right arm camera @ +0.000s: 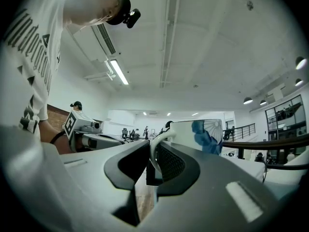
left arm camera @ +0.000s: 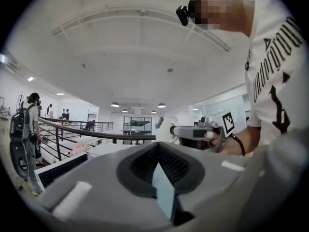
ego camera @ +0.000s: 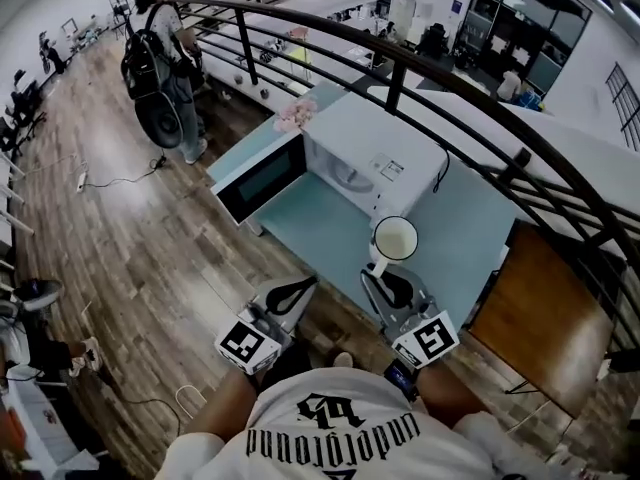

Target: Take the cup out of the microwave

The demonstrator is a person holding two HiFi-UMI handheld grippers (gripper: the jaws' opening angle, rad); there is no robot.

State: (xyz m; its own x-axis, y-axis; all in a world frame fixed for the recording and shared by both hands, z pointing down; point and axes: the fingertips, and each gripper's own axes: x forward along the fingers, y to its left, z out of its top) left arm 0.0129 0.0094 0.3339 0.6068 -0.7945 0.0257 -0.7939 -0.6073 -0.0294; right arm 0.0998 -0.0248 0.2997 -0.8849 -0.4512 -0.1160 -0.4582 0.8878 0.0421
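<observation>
The white cup (ego camera: 395,238) with a blue pattern (right arm camera: 203,132) hangs over the light blue table (ego camera: 470,243), just in front of the white microwave (ego camera: 370,163). My right gripper (ego camera: 379,269) is shut on the cup's handle, which curves between its jaws (right arm camera: 153,146). The microwave's door (ego camera: 260,178) stands wide open to the left and its cavity looks empty. My left gripper (ego camera: 300,286) is shut with nothing in it, level with the right one near the table's front edge. In the left gripper view (left arm camera: 158,146) the right gripper (left arm camera: 198,132) shows with the cup behind it.
A black railing (ego camera: 420,63) curves behind the table. Pink flowers (ego camera: 295,116) lie at the table's far left corner. A brown wooden top (ego camera: 530,318) stands to the right. A person with a backpack (ego camera: 165,58) stands on the wood floor at the far left.
</observation>
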